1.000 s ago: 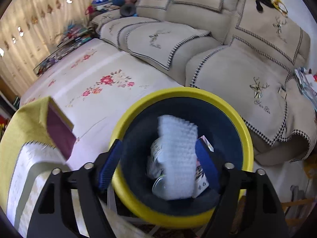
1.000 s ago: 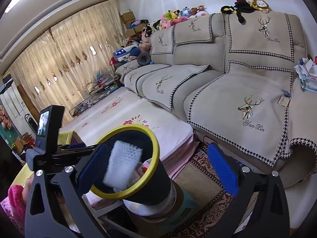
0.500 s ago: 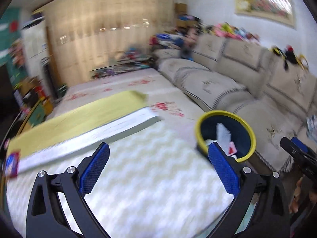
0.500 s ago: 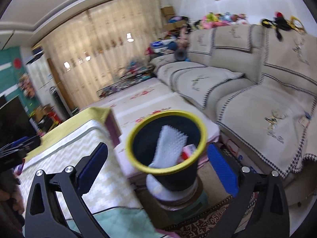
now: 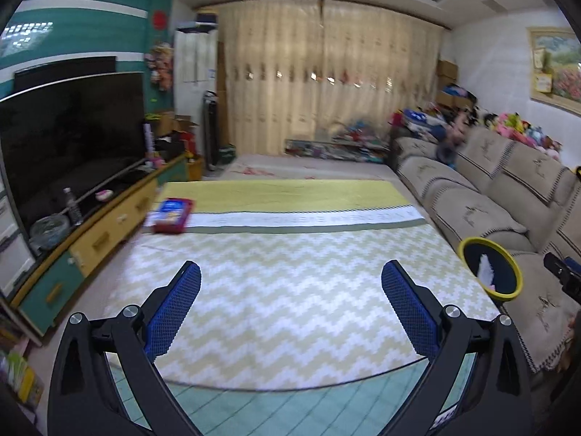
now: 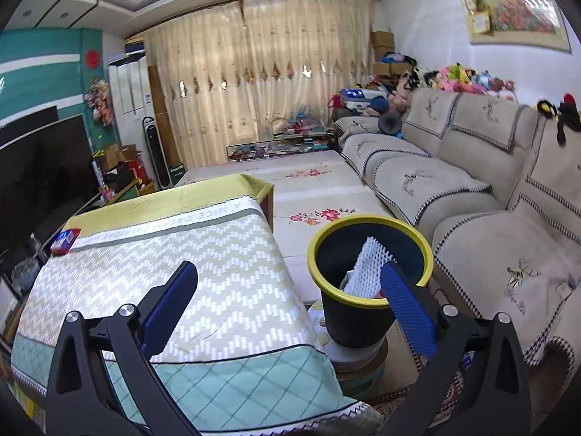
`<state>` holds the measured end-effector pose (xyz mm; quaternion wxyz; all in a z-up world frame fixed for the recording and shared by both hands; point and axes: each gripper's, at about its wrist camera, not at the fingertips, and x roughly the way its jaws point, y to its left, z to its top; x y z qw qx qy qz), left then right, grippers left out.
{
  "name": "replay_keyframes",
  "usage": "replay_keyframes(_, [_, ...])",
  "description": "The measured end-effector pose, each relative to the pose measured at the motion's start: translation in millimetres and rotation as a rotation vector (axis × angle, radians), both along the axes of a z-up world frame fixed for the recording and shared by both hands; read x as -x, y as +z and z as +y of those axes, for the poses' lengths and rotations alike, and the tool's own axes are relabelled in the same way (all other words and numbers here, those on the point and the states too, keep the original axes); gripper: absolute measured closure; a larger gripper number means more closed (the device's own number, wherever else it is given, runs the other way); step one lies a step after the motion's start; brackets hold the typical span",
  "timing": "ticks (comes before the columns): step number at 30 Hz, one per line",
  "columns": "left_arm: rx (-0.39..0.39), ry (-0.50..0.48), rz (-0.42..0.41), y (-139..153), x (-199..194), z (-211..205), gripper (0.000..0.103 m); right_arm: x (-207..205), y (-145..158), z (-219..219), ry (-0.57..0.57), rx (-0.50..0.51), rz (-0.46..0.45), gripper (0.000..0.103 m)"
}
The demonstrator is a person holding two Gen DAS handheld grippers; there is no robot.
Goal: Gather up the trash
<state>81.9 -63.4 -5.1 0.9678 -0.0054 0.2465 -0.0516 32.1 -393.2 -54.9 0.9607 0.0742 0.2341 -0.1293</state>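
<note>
Your left gripper (image 5: pixel 290 283) and right gripper (image 6: pixel 290 283) both gape empty; the foam-filled bin (image 6: pixel 370 283) stands right of the table (image 6: pixel 181 272).

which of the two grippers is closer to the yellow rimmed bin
The right gripper: the bin sits right by its right finger, while from the left gripper it looks small and far.

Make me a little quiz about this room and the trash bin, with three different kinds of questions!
1. True or false: the left gripper is holding trash.
2. What sticks up inside the yellow-rimmed bin? A) white foam sheet B) banana C) shoe
3. Fill in: the red packet lies on the table's ____ corner, near the TV.

Key: 1 false, its jaws are open and empty. 2 A, the white foam sheet. 3 far.
</note>
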Motion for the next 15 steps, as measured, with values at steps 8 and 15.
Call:
replay_keyframes(8, [0.060,0.044,-0.008,-5,37,24,0.005,15,9,24,0.061,0.038,0.005,0.007])
replay_keyframes(15, [0.055,0.025,0.021,-20,59,14,0.005,23,9,33,0.086,0.047,0.005,0.007])
